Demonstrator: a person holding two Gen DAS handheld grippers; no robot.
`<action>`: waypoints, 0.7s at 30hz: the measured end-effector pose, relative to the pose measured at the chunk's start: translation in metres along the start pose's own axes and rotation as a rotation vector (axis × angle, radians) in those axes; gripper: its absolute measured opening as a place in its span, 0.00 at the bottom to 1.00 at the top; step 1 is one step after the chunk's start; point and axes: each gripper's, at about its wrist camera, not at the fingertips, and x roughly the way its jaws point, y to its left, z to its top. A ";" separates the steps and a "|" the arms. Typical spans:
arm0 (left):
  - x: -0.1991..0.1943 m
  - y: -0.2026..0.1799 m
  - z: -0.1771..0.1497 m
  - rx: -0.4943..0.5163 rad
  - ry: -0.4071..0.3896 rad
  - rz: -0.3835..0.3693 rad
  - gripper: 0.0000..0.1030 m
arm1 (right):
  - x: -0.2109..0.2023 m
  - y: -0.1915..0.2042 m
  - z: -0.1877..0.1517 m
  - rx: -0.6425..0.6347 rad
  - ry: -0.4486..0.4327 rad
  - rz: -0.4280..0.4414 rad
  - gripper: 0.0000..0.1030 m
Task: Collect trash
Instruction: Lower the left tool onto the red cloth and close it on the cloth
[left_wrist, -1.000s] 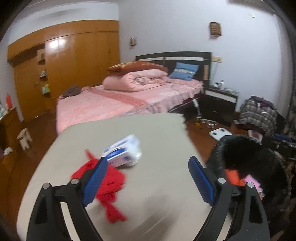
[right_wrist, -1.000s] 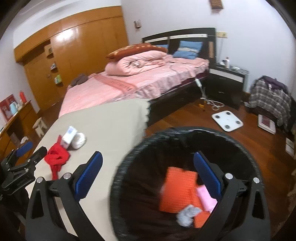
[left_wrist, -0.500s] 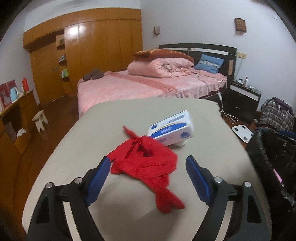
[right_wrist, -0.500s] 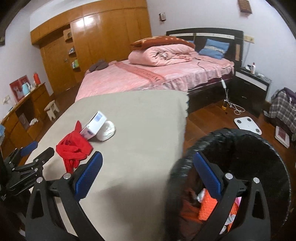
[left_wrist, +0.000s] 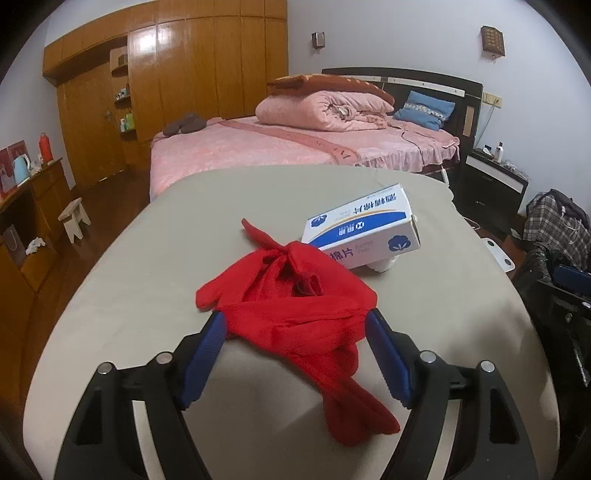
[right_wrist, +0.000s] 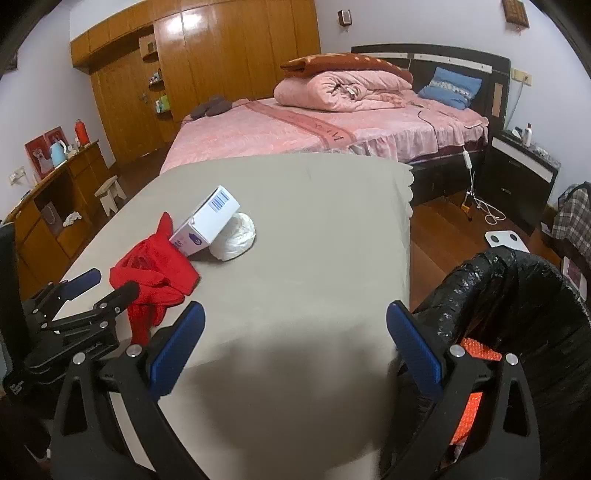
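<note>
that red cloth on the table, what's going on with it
A person with a gripper in each hand is clearing trash off a grey-covered table. The left gripper has its fingers either side of the crumpled red cloth and has just been closing, not yet pinching. The right gripper hangs open and empty beside the black-lined trash bin.

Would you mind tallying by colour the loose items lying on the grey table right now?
Red: 1, the red cloth
White and blue: 1, the box
White: 1, the white wad
Total: 3
</note>
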 end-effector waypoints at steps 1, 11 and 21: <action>0.003 0.000 0.000 -0.002 0.004 0.001 0.70 | 0.002 0.000 -0.001 0.000 0.003 0.000 0.93; 0.016 -0.005 -0.005 -0.012 0.051 -0.030 0.14 | 0.018 0.002 -0.009 0.000 0.035 -0.002 0.93; -0.009 0.011 -0.001 -0.031 -0.006 -0.047 0.02 | 0.019 0.007 -0.012 -0.008 0.039 0.003 0.93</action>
